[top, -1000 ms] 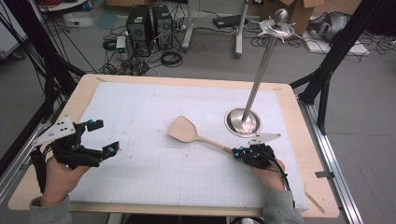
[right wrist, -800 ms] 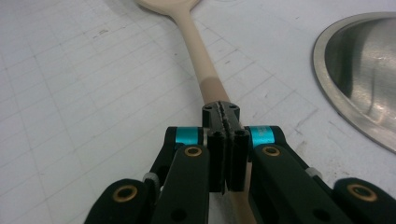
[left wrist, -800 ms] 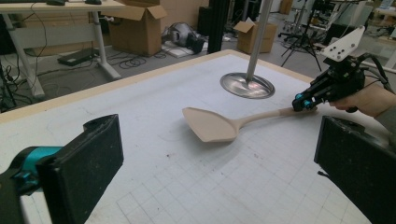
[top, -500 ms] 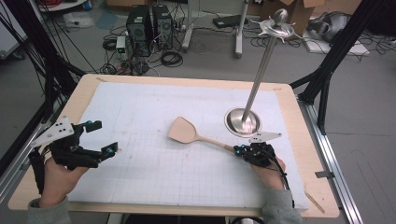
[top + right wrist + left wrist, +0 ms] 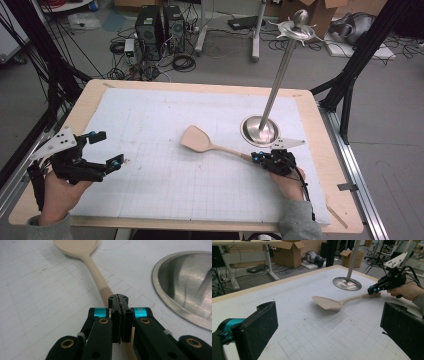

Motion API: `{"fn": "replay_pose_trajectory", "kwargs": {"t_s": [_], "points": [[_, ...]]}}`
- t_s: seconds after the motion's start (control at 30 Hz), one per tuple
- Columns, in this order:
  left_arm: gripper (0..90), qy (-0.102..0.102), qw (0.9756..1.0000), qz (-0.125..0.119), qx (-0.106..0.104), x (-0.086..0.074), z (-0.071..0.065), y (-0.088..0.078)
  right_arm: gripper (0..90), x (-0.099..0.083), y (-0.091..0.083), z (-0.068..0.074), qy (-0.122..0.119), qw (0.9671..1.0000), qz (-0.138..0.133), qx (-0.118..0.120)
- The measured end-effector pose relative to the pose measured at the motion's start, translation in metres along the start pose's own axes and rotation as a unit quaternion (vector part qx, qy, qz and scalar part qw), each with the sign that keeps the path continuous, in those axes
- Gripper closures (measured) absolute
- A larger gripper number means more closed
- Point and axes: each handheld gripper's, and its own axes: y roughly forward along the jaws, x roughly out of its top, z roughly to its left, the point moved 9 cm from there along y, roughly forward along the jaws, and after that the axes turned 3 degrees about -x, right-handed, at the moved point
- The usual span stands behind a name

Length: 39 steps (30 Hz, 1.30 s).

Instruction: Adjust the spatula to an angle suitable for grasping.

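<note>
Right hand-held gripper (image 5: pixel 119 298) closed, seemingly above the wooden spatula's (image 5: pixel 202 141) handle, steel stand base (image 5: pixel 259 130) just beside.

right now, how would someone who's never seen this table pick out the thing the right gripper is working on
Start at the tall steel stand with the round mirror-like base, at the right of the white gridded mat. Just left of that base lies a pale wooden spatula, blade toward the table's middle. Its thin handle runs back to the right gripper, whose jaws are shut over the handle's end; it is the one wooden utensil there.
</note>
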Motion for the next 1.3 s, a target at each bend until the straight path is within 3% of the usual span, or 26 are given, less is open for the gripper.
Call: {"fn": "replay_pose_trajectory", "kwargs": {"t_s": [0.07, 0.1, 0.2, 0.33, 0.47, 0.67, 0.87, 1.13, 1.3], "points": [[1.7, 0.0, 1.0, 0.0, 0.002, 0.0, 0.0, -0.001, 89.7, 0.0, 0.0, 0.0, 0.002, 1.0, 0.002, -0.002], [1.7, 0.001, 1.0, 0.0, 0.002, 0.0, 0.0, -0.001, 89.8, -0.001, 0.001, -0.003, -0.001, 0.9998, 0.004, -0.017], [1.7, -0.001, 1.0, 0.001, 0.003, -0.001, 0.001, -0.001, 89.8, -0.001, 0.002, -0.004, 0.006, 0.9998, 0.003, -0.016], [1.7, -0.001, 1.0, 0.0, 0.002, -0.001, 0.001, -0.001, 89.7, -0.001, 0.001, -0.004, -0.002, 0.9998, 0.004, -0.02], [1.7, -0.003, 1.0, 0.0, 0.002, -0.001, 0.003, -0.002, 89.7, 0.005, -0.005, 0.003, 0.001, 1.0, -0.006, -0.007], [1.7, -0.001, 1.0, -0.002, 0.002, 0.0, 0.003, -0.005, 89.8, 0.001, -0.004, 0.01, -0.011, 0.9997, 0.013, 0.015], [1.7, -0.003, 1.0, -0.001, 0.002, 0.0, 0.003, -0.004, 89.7, -0.005, 0.003, 0.013, -0.019, 0.9989, 0.037, 0.02], [1.7, -0.003, 1.0, 0.001, 0.001, -0.002, 0.003, -0.002, 89.9, -0.008, 0.005, 0.013, -0.014, 0.9985, 0.045, 0.027], [1.7, -0.004, 1.0, 0.001, 0.001, -0.002, 0.002, -0.001, 89.9, -0.01, 0.006, 0.005, -0.01, 0.9986, 0.051, 0.004]]}}
